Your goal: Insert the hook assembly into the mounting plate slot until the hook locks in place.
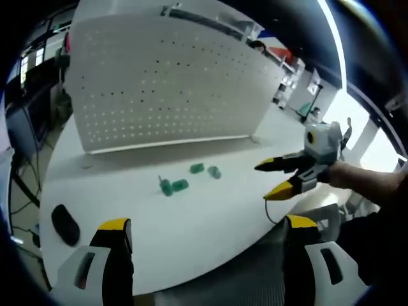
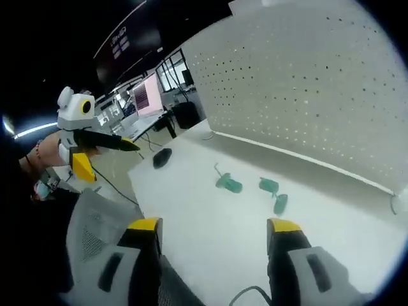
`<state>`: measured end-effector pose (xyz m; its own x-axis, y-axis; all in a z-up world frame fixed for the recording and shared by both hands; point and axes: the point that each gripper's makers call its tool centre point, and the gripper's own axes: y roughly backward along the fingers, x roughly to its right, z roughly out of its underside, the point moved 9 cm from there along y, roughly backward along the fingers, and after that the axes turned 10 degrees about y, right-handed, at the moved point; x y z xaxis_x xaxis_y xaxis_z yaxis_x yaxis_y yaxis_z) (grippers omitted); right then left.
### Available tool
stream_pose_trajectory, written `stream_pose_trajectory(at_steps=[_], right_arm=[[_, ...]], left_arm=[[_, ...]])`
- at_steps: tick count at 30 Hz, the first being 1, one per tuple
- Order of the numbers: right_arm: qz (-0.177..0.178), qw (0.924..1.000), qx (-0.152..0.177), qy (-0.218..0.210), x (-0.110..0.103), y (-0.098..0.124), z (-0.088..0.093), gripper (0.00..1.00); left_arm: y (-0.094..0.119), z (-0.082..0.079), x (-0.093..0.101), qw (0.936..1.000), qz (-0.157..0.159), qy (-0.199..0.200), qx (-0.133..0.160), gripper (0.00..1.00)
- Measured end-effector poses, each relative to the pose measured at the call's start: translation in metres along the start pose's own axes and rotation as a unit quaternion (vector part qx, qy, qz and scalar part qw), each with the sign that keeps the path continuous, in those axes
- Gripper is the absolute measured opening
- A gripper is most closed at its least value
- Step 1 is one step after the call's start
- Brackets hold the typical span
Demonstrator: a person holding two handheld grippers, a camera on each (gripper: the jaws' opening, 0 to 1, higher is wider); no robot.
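Three small green hook pieces lie on the white table in front of an upright white pegboard plate [image 1: 166, 83] [image 2: 306, 83]. In the left gripper view, one hook piece [image 1: 172, 186] lies nearest, with two hook pieces [image 1: 196, 168] [image 1: 214, 172] behind it. The right gripper view has one hook piece [image 2: 228, 183] with a bent wire and two more hook pieces [image 2: 268, 185] [image 2: 279, 204]. My left gripper [image 1: 207, 229] [image 2: 105, 156] is open and empty, held off the table's near edge. My right gripper [image 2: 213, 226] [image 1: 262, 182] is also open and empty, short of the hooks.
A black mouse [image 1: 65, 224] [image 2: 162, 157] rests on the table [image 1: 210, 217] near its edge. A grey mesh chair [image 2: 95, 236] stands below the near edge. Desks and a lit monitor [image 2: 145, 95] stand beyond the table. A person's hand holds each gripper.
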<state>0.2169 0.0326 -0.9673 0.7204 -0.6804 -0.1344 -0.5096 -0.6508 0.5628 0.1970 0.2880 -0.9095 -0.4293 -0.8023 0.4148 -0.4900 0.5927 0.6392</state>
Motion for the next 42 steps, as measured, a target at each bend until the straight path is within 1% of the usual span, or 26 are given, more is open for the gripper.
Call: stream_pose_trajectory(at_steps=[2,3,4,6,8,13,14,15,16,20,24,26,30,32,33,34,35,38,40,41,42], right_arm=[[-0.011,0.9999,0.003,0.004,0.003,-0.013,-0.002,0.58],[-0.017,0.9998,0.005,-0.003,0.004,-0.018,-0.003,0.56],[-0.025,0.9997,0.001,-0.009,0.005,-0.026,-0.004,0.54],[-0.029,0.9996,-0.003,-0.002,0.008,-0.035,-0.004,0.53],[-0.039,0.9989,-0.019,0.017,0.008,-0.044,-0.006,0.52],[-0.054,0.997,-0.033,0.044,0.009,-0.065,-0.012,0.5],[-0.054,0.9968,-0.035,0.048,0.01,-0.067,-0.012,0.5],[-0.05,0.996,-0.036,0.065,0.012,-0.072,-0.014,0.5],[-0.047,0.9957,-0.037,0.071,0.013,-0.076,-0.014,0.49],[-0.052,0.9943,-0.045,0.08,0.016,-0.095,-0.018,0.46],[-0.071,0.9916,-0.058,0.092,0.016,-0.112,-0.023,0.45],[-0.077,0.9895,-0.066,0.103,0.016,-0.12,-0.024,0.44],[-0.086,0.9873,-0.074,0.111,0.02,-0.131,-0.026,0.42],[-0.094,0.9829,-0.081,0.136,0.022,-0.136,-0.026,0.39],[-0.097,0.9779,-0.085,0.165,0.023,-0.138,-0.026,0.37],[-0.096,0.9747,-0.091,0.18,0.024,-0.14,-0.026,0.36],[-0.1,0.9699,-0.094,0.201,0.025,-0.144,-0.026,0.35],[-0.106,0.9663,-0.098,0.213,0.024,-0.151,-0.027,0.31],[-0.108,0.9626,-0.103,0.226,0.023,-0.154,-0.027,0.27],[-0.108,0.959,-0.106,0.239,0.024,-0.156,-0.027,0.26],[-0.108,0.958,-0.109,0.242,0.025,-0.159,-0.027,0.25]], left_arm=[[0.0,0.0,-0.001,1.0,-0.002,0.0,0.0,1.0],[0.001,0.0,-0.001,1.0,-0.002,0.001,0.0,1.0],[0.001,0.0,-0.002,1.0,-0.003,0.002,-0.002,1.0],[0.001,0.001,-0.003,1.0,-0.004,0.003,-0.003,1.0],[0.001,0.001,-0.003,1.0,-0.005,0.003,-0.004,1.0],[0.001,0.001,-0.005,0.9999,-0.009,0.006,-0.007,1.0],[0.0,0.001,-0.006,0.9999,-0.01,0.006,-0.007,1.0],[-0.001,0.002,-0.006,0.9999,-0.01,0.007,-0.01,1.0],[-0.002,0.002,-0.007,0.9998,-0.01,0.007,-0.012,1.0],[-0.004,0.003,-0.007,0.9997,-0.012,0.006,-0.018,1.0],[-0.003,0.003,-0.009,0.9997,-0.013,0.012,-0.018,1.0],[-0.003,0.003,-0.011,0.9996,-0.016,0.014,-0.02,1.0],[-0.003,0.004,-0.015,0.9993,-0.022,0.019,-0.022,1.0],[-0.004,0.003,-0.015,0.9993,-0.022,0.019,-0.022,1.0],[-0.005,0.003,-0.015,0.9993,-0.021,0.018,-0.024,1.0],[-0.005,0.003,-0.014,0.9993,-0.021,0.016,-0.026,1.0],[-0.006,0.003,-0.014,0.9993,-0.021,0.016,-0.027,1.0],[-0.007,0.003,-0.014,0.9993,-0.02,0.017,-0.028,1.0],[-0.007,0.003,-0.014,0.9992,-0.02,0.018,-0.028,1.0],[-0.007,0.004,-0.015,0.9991,-0.021,0.02,-0.03,1.0],[-0.008,0.005,-0.016,0.9991,-0.021,0.02,-0.031,1.0]])
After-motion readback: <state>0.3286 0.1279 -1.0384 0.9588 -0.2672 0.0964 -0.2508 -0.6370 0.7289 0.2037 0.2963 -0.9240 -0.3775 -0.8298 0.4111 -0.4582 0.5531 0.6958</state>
